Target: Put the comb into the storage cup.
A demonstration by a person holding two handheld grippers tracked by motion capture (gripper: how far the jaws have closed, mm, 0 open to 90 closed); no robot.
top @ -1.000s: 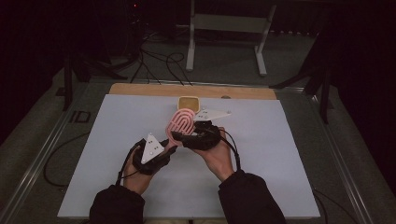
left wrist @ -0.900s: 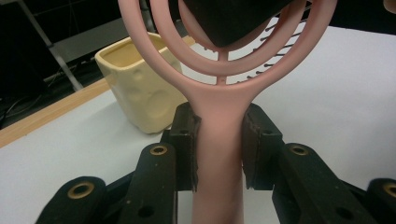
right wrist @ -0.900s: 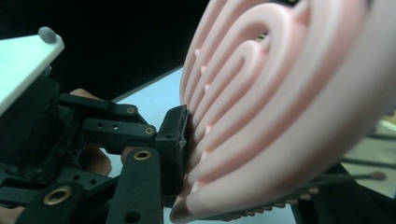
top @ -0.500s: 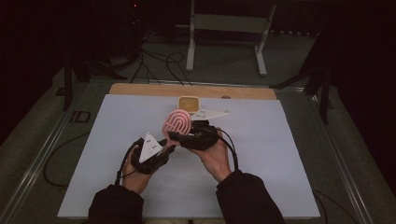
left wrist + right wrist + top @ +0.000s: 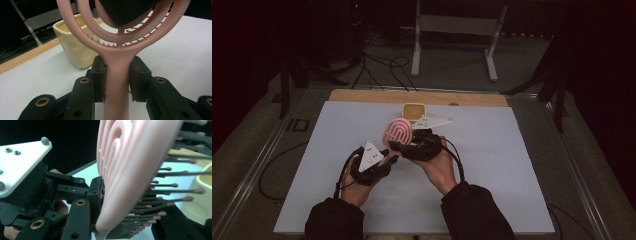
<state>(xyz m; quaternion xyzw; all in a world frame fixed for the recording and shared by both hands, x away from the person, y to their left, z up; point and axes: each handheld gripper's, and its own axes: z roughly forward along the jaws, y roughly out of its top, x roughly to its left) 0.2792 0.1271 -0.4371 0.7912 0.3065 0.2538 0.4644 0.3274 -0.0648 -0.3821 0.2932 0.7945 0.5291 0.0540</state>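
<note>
Brush (image 5: pixel 398 131) held up over the middle of the sheet (image 5: pixel 512 165), head above, handle below. Handle clamped between the jaws of the left gripper (image 5: pixel 388 159), just left of and nearer than the right gripper (image 5: pixel 398 146). Head pinched sideways by the right gripper, bristles pointing away from the left one. Cup (image 5: pixel 413 112) on the sheet just beyond both grippers, behind the brush. Table edge (image 5: pixel 362 95) farther back, past the cup.

The high view looks forward and down on my bench (image 5: pixel 512 150) from above my side. Each gripper view rides my tongs, very near. All three share the pink brush (image 5: pixel 398 131) and cream cup (image 5: pixel 75 42).
</note>
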